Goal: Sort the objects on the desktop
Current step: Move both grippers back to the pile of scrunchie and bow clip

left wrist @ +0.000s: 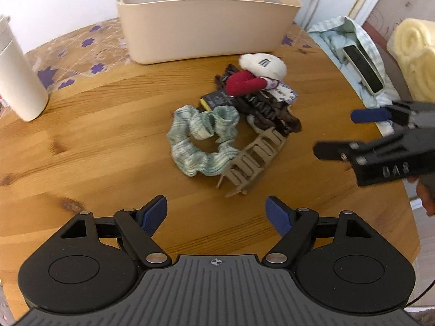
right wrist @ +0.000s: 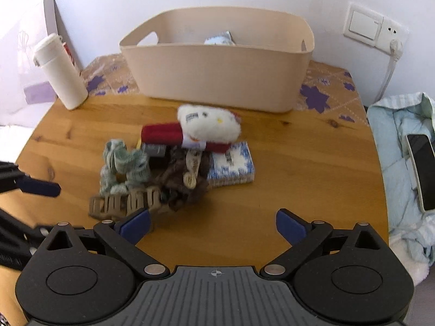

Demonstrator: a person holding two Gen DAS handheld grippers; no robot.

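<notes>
A single beige claw clip (left wrist: pixel 251 160) lies at the near edge of a heap on the round wooden table (left wrist: pixel 95 141), its long axis running diagonally from near-left to far-right in the left wrist view, touching one green scrunchie (left wrist: pixel 202 141). Behind it sit one plush toy (right wrist: pixel 209 125), one tissue pack (right wrist: pixel 233 167) and a brown tangle too blurred to identify, before one beige bin (right wrist: pixel 217 76) whose contents are mostly hidden. Both the left gripper (left wrist: pixel 216 213) and right gripper (right wrist: pixel 213 225) hover with jaws spread, holding nothing.

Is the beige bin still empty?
No. In the right wrist view a blue-and-white packet already lies inside the beige bin, showing above its front wall.
</notes>
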